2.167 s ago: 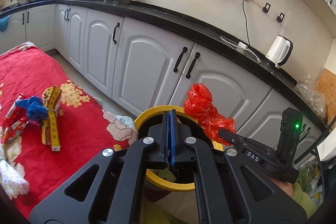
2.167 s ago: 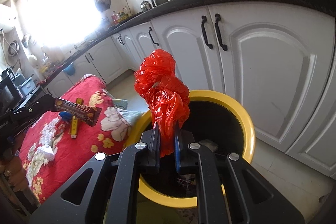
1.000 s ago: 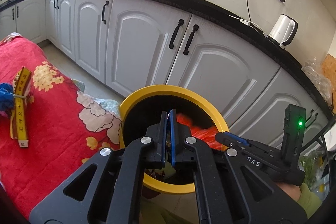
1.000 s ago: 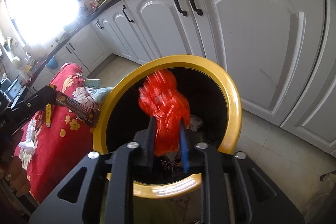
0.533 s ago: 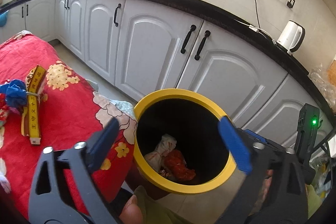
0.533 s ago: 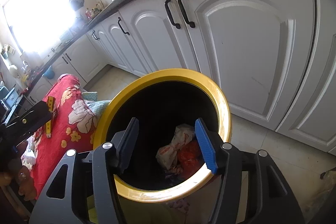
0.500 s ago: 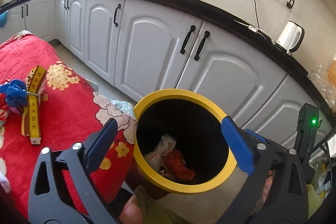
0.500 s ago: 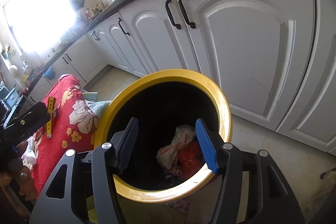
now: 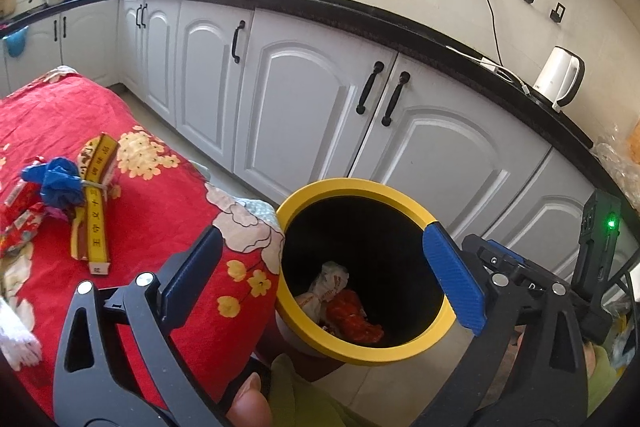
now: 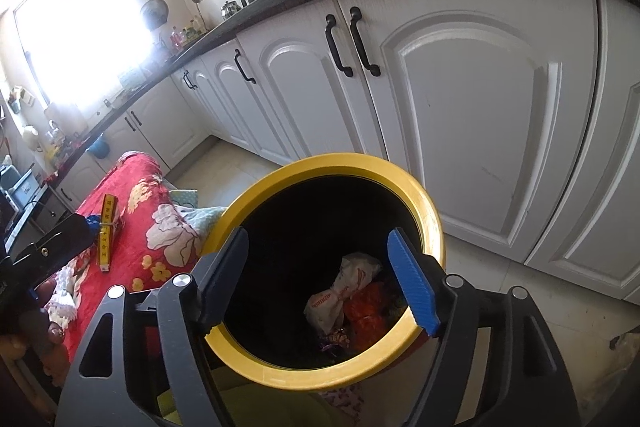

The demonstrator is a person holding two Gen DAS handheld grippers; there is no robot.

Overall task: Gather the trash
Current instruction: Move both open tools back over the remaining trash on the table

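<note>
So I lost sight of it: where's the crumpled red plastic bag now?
In both wrist views the crumpled red plastic bag lies at the bottom of the yellow-rimmed bin, beside a white wrapper.

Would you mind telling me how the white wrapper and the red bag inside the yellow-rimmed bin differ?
The white wrapper is pale paper with orange print, while the red bag is plain glossy red plastic. The white wrapper lies on the left and higher in the pile; the red bag sits beside it on the right, lower. Both are crumpled at the bottom of the bin.
</note>
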